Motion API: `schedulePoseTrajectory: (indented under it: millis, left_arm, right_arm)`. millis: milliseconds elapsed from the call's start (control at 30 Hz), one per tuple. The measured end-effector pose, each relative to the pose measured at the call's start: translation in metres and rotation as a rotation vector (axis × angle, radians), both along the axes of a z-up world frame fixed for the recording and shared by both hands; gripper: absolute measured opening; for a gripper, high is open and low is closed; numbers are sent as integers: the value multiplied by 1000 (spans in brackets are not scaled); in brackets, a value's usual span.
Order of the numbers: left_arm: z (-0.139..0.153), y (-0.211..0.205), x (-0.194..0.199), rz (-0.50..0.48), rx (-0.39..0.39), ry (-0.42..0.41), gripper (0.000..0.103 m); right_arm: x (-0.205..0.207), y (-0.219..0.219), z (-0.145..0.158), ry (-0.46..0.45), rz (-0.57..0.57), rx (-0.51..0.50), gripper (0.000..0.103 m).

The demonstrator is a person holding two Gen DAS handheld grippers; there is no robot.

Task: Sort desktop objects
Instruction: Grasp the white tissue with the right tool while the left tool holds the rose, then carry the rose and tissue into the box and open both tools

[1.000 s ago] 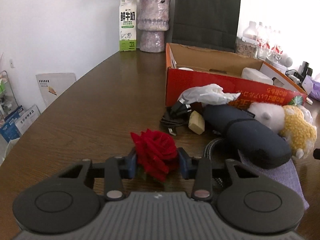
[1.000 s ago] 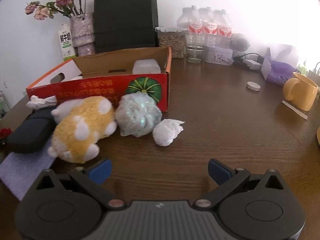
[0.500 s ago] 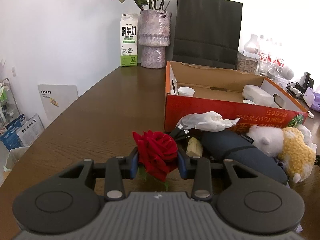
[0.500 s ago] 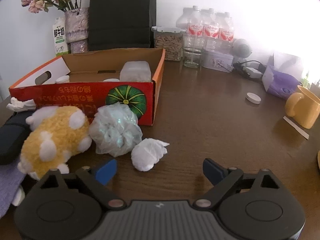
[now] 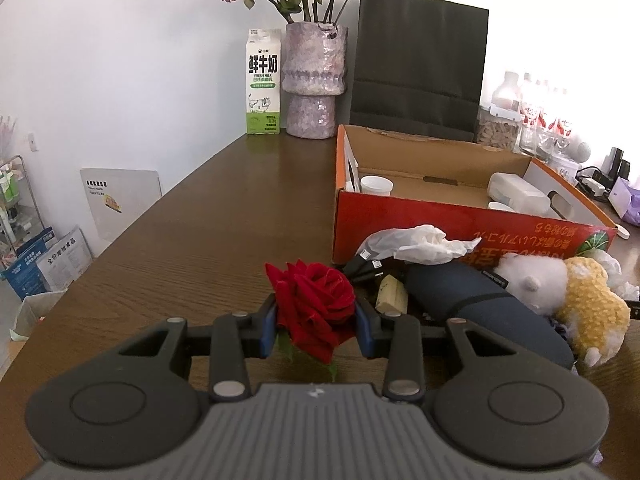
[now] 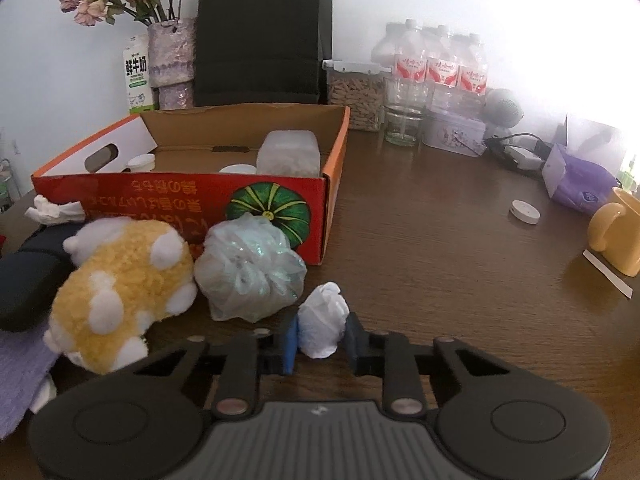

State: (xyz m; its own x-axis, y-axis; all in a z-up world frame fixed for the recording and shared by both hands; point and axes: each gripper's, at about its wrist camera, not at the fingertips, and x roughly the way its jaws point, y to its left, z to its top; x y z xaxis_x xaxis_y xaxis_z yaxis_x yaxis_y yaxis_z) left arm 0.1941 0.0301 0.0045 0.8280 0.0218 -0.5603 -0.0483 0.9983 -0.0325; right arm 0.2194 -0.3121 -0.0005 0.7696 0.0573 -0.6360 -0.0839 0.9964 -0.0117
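Jaws just closed on upright tissue wad.

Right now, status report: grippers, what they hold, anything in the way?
Left gripper shut on rose. Right gripper just closed on tissue wad. Plush and bag ball crowd the box front.

Along the table's far edge, against the wall, a fresh-milk carton stands just beside a mottled purple vase of faded roses, with a black paper bag next to it. Further along that edge stand a clear jar of wooden pegs, red-labelled water bottles, an empty glass and a lilac tin. Near the right-hand edge sits a yellow mug, with a small white disc apart from it.
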Motion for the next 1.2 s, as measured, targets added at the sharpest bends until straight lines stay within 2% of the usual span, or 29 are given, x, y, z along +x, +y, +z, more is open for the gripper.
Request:
schedulePoseTrajectory:
  millis: [167, 333, 500, 633, 867, 1200]
  left_arm:
    - [12, 1, -7, -10, 2, -35, 38]
    - [45, -2, -4, -35, 6, -129, 38]
    - [81, -19, 12, -89, 6, -213, 38]
    - [103, -35, 38, -116, 14, -242, 38]
    - [108, -62, 99, -161, 22, -147, 38]
    - [57, -81, 174, -167, 42, 128, 38]
  right_arm:
    - [-12, -2, 12, -38, -9, 16, 21]
    - [-19, 1, 46, -133, 15, 26, 21]
    - [-2, 14, 86, -229, 64, 30, 21]
    - [30, 27, 107, -238, 94, 57, 21]
    - [92, 46, 111, -133, 114, 75, 21]
    - [159, 61, 64, 122, 96, 28, 21]
